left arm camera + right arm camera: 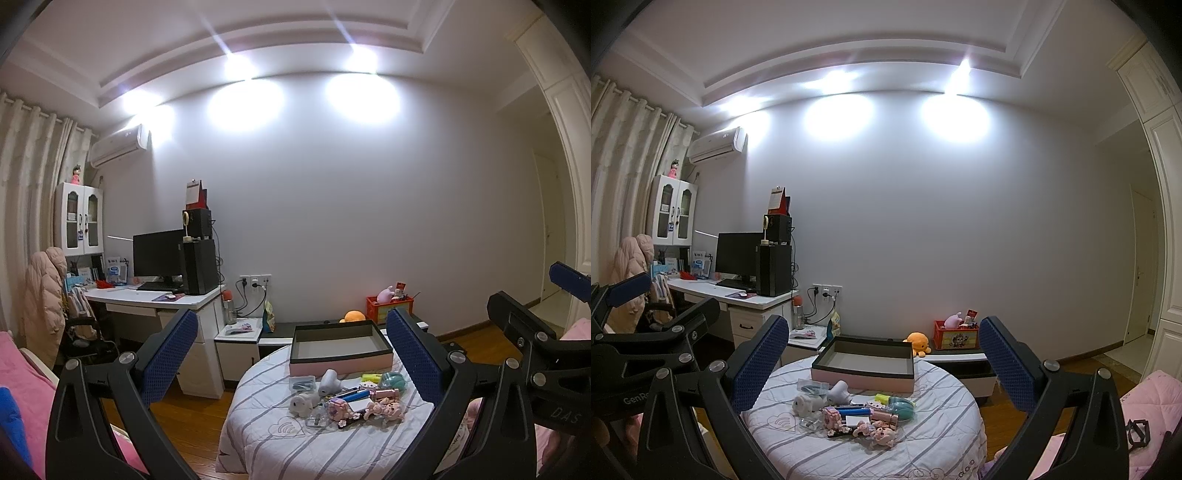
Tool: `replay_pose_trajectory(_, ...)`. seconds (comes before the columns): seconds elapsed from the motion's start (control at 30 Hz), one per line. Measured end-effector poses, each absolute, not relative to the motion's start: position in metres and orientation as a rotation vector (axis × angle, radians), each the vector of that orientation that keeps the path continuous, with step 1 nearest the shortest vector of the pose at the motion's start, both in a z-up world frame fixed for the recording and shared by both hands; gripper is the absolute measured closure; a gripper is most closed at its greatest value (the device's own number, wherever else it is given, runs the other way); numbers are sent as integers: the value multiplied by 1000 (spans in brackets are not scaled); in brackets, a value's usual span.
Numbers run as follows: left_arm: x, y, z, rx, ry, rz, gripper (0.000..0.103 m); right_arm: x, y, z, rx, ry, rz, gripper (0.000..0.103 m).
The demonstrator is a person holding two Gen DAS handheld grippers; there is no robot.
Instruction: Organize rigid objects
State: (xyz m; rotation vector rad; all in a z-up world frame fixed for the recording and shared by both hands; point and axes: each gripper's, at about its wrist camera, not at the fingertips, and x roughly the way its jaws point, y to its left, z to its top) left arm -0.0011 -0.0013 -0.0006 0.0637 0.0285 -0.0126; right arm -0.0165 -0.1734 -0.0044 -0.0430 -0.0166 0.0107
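Two open, empty grippers hover above a round table.

Left gripper and right gripper hang spread; ahead and below, small toys lie clustered near, the empty pink box beyond, long side crosswise. Neither looks clearly nearer.

A home bedroom, probably a child's (pink bedding): computer desk, curtains, plush toy.

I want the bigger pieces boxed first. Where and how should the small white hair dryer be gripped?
Grip the white hair dryer across its rounded barrel, coming from above with the right hand-held gripper. The barrel looks like its widest, most exposed part, with small items crowding its near side.
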Motion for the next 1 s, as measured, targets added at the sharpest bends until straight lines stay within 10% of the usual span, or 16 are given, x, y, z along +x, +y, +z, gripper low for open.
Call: replay_pose_trajectory(1.0,6,-6,-7,75,38,-18,0,-16,-172,-6,-32,20,3,0)
